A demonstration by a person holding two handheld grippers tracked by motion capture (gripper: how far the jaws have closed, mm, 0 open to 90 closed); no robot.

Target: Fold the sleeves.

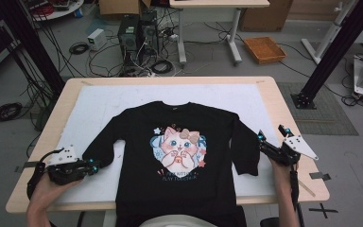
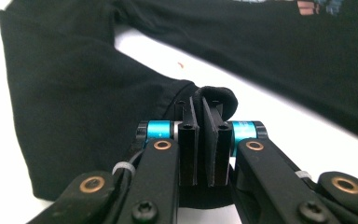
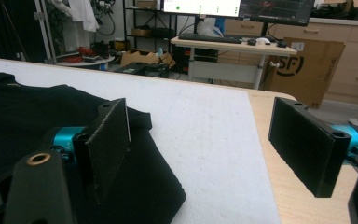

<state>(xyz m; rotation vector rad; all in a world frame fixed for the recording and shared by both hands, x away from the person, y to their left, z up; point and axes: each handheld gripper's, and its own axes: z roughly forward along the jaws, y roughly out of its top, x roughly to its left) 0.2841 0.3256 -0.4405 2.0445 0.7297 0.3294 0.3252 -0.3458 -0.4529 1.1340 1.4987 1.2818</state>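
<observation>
A black sweatshirt point(image 1: 179, 156) with a cartoon cat print lies flat, front up, in the middle of a white mat point(image 1: 99, 101) that covers most of the pale wooden table point(image 1: 283, 123). Its hem hangs over the table's near edge, and both sleeves angle down and outward from the shoulders.

The left tool point(image 2: 204, 119) sits at the cuff of the sweatshirt's left-hand sleeve point(image 1: 105, 150); its jaws are closed tight on a fold of the cuff fabric. The right tool point(image 1: 270, 133) hovers just beside the other sleeve's cuff point(image 1: 248, 163), jaws standing wide apart with nothing pinched between them; one jaw is over the black fabric, the other over the bare wood.

Beyond the sweatshirt, past the table's far edge, the grey floor carries a tangle of cables, two computer towers point(image 1: 137, 30) and an orange tray point(image 1: 264, 49). A second desk with a keyboard and monitors point(image 3: 242, 7) stands farther back, next to a cardboard box point(image 3: 307, 70).

The sweatshirt's lower hem is cut off by the picture's bottom edge, and the small lettering under the cat is too blurred to read.
</observation>
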